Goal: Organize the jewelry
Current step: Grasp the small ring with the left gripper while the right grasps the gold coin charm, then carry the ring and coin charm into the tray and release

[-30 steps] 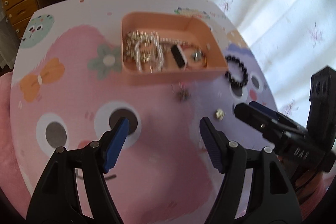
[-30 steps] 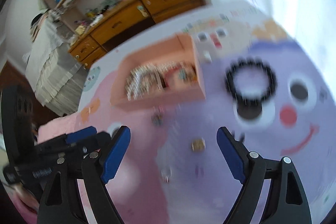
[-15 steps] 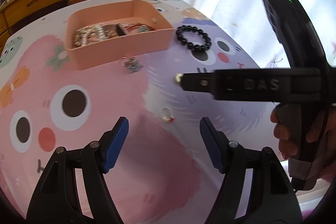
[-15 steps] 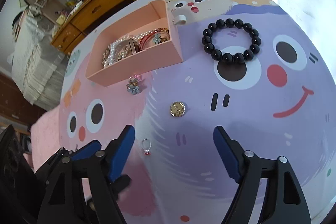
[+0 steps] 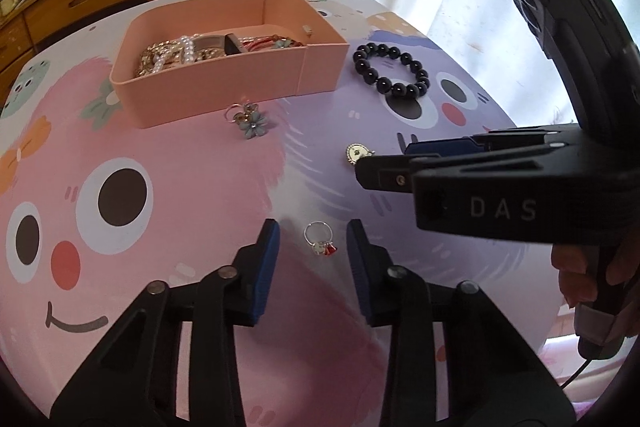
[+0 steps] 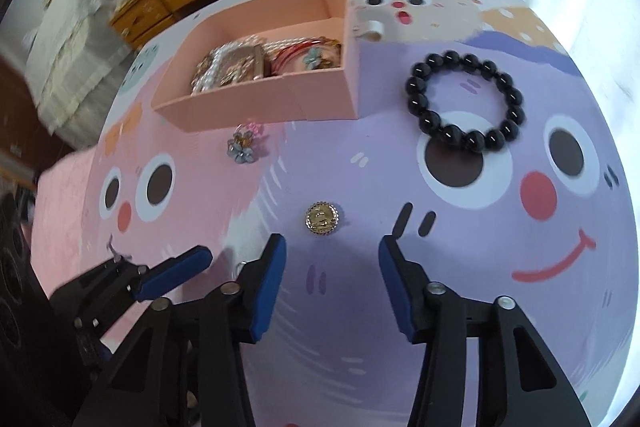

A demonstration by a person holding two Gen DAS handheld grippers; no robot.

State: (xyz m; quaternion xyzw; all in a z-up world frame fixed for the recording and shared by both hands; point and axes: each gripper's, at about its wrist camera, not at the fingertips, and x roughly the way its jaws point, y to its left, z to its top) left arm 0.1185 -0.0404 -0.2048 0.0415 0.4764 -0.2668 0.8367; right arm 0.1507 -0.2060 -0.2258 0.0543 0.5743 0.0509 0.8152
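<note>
The left hand-held gripper [image 5: 313, 254], low in its frame, is closing its jaws, with a small ring [image 5: 319, 239] lying between the pads, not yet pressed. The right hand-held gripper [image 6: 332, 283] is also closing, nothing between its jaws; a gold coin charm [image 6: 321, 218] lies just above them. Further up on the counter [image 6: 460, 267], a flower ring [image 5: 251, 120] sits beside the pink box [image 5: 224, 83] of jewelry at upper centre, a black bead bracelet [image 5: 390, 69] to its right.
</note>
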